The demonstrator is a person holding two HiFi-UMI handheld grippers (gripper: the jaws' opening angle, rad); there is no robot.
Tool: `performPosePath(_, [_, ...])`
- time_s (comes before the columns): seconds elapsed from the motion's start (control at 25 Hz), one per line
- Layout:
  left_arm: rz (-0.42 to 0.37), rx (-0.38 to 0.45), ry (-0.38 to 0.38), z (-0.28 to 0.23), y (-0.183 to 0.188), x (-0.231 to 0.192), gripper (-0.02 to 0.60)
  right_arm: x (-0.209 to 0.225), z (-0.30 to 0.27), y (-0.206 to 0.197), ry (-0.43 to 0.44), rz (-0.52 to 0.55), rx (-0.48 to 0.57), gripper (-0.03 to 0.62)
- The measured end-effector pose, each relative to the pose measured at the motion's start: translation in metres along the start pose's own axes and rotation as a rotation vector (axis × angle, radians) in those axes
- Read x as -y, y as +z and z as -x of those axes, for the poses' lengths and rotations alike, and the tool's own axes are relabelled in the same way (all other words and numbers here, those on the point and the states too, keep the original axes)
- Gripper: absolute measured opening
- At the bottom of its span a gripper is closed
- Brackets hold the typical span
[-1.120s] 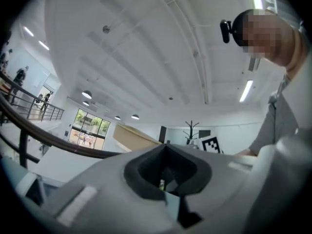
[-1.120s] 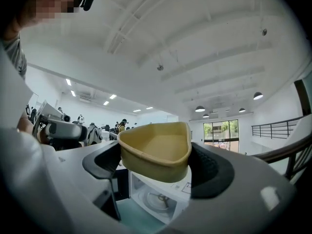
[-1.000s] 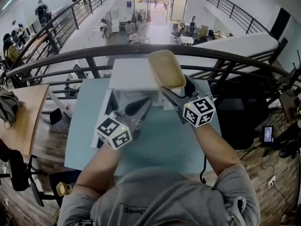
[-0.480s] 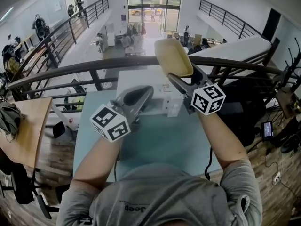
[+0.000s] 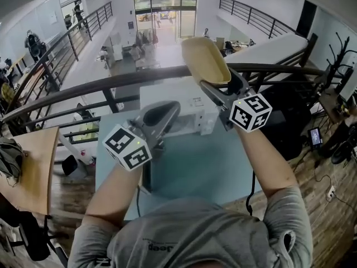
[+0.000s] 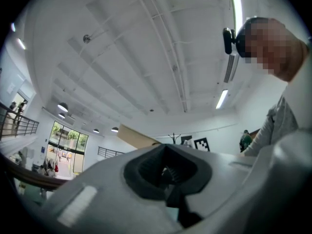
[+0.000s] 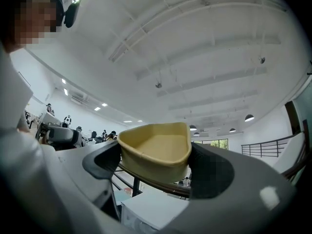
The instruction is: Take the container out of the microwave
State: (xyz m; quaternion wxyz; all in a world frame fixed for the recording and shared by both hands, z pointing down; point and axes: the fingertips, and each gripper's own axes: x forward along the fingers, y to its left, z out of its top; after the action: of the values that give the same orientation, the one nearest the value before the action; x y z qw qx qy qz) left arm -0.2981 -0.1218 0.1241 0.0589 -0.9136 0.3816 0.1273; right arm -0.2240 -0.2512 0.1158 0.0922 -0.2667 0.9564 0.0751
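Both grippers raised since earlier frame, container [image 5: 205, 60] carried up with them. Right gripper [image 5: 219, 86] clamped on tan container, jaws held wide against its two sides. Container kept at right gripper's tip, above microwave [image 5: 187, 106] and well apart from it. Left gripper [image 5: 160, 115] held beside right gripper, jaws pressed together, nothing between them. Teal table [image 5: 195, 169] seen beneath both.

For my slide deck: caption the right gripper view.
Right gripper holds a tan container above the white microwave.
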Motion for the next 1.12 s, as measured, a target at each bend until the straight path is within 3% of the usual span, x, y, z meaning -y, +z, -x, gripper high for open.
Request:
performPosePath(0.28, [0.012,-0.005,-0.028,-0.001,-0.005,0.017,0.029,-0.006,0.02,-0.002,-0.01,0.012,-0.01,0.437])
performPosePath(0.72, [-0.036,0.007,0.066,-0.071,-0.019,0.093,0.029,0.054,0.109,0.017,0.065,0.014,0.014,0.437])
performPosePath(1.12, [0.025,-0.028,0.151,-0.163,-0.107,0.153,0.029,0.128,0.211,-0.015,0.112,0.019,-0.038,0.437])
